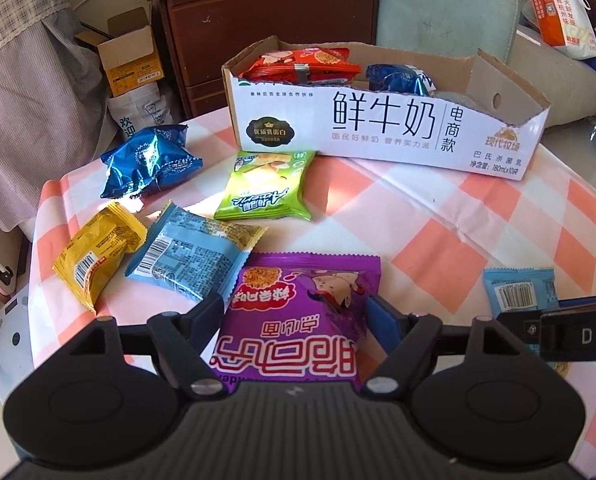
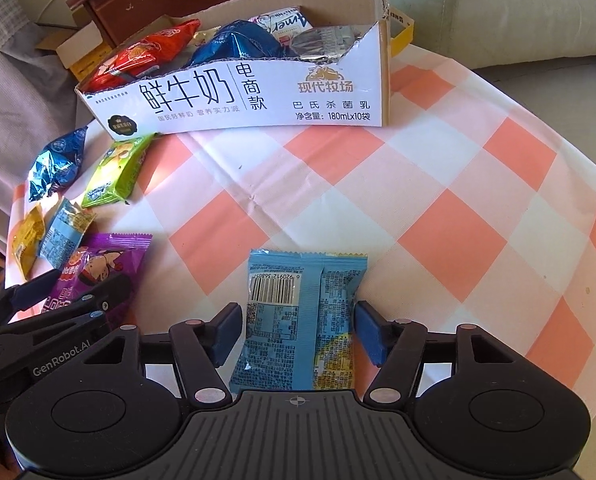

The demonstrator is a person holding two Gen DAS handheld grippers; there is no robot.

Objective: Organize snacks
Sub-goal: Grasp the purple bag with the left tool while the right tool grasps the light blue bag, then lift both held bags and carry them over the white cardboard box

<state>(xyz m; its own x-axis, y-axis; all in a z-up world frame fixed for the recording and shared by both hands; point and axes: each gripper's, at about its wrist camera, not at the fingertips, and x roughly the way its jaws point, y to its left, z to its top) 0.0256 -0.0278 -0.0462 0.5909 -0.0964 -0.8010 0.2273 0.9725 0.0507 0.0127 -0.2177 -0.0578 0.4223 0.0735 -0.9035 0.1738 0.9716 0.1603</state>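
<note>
On the checked tablecloth [image 2: 438,184] each gripper stands over one snack packet. The left gripper [image 1: 296,312] has its jaws spread wide on both sides of a purple packet [image 1: 298,312], which lies flat between them; the right finger seems to touch the packet edge, but I cannot be sure. The right gripper [image 2: 298,328] is also spread apart around a light blue packet [image 2: 298,320] lying with its barcode up, and the fingers stand just beside its edges.

At the far side of the table stands the white milk carton box [image 1: 378,128], cut open at the top, with a red packet [image 1: 302,66] and a dark blue packet [image 1: 398,78] already inside. Near the left gripper, loose on the cloth, lie a green packet [image 1: 266,184], another dark blue foil packet [image 1: 150,160], a yellow packet [image 1: 98,252] and a second light blue packet [image 1: 194,248].
</note>
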